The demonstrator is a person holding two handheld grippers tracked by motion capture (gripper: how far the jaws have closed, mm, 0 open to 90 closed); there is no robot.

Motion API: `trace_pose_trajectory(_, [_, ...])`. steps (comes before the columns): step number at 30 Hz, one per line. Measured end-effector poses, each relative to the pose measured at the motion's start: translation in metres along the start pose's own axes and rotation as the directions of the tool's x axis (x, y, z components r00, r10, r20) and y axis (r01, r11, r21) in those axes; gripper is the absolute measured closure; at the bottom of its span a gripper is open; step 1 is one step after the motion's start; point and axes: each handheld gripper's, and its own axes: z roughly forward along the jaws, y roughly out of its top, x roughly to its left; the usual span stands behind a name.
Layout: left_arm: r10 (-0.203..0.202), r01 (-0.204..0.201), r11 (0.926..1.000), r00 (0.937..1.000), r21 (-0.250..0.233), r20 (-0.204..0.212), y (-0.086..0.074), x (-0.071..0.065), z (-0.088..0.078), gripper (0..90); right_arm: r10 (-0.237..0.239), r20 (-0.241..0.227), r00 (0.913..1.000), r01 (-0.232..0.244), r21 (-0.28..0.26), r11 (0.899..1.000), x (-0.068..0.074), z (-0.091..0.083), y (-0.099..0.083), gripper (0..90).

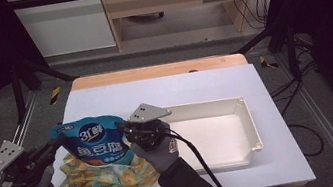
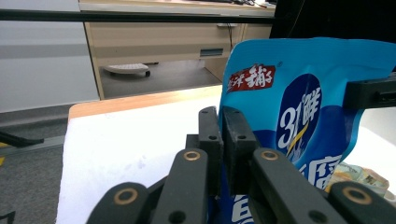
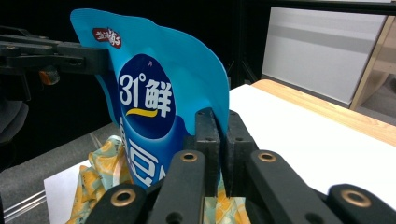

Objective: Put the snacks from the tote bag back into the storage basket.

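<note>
Black jaws of my left hand-held gripper [image 1: 55, 140] are clamped on the left edge of the blue pouch [image 1: 95, 140]; my right hand-held gripper [image 1: 121, 126] is clamped on its right edge. Between them the pouch stands upright above the yellow patterned cloth [image 1: 99, 185], at the near left of the white counter [image 1: 203, 85]. Just right of my right hand sits a white tray [image 1: 253, 125].

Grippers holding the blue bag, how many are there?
2. The left gripper pinches the blue bag at its left edge; the right gripper pinches its right edge.
</note>
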Motion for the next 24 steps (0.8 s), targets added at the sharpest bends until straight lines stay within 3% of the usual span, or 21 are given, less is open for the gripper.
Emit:
trace_pose_trajectory(12, [0.000,0.000,1.0000,0.9995,-0.002,-0.032,0.0000,-0.0042,-0.0003,90.0,-0.017,0.005,0.9998,0.017,0.013,1.000,0.0030,0.0000,0.0022,90.0])
trace_pose_trajectory(24, [-0.002,0.001,0.9997,0.9994,-0.024,-0.036,0.0053,-0.0068,-0.0056,90.0,-0.021,0.008,0.9997,0.021,-0.002,1.000,0.0048,-0.0019,0.0069,90.0])
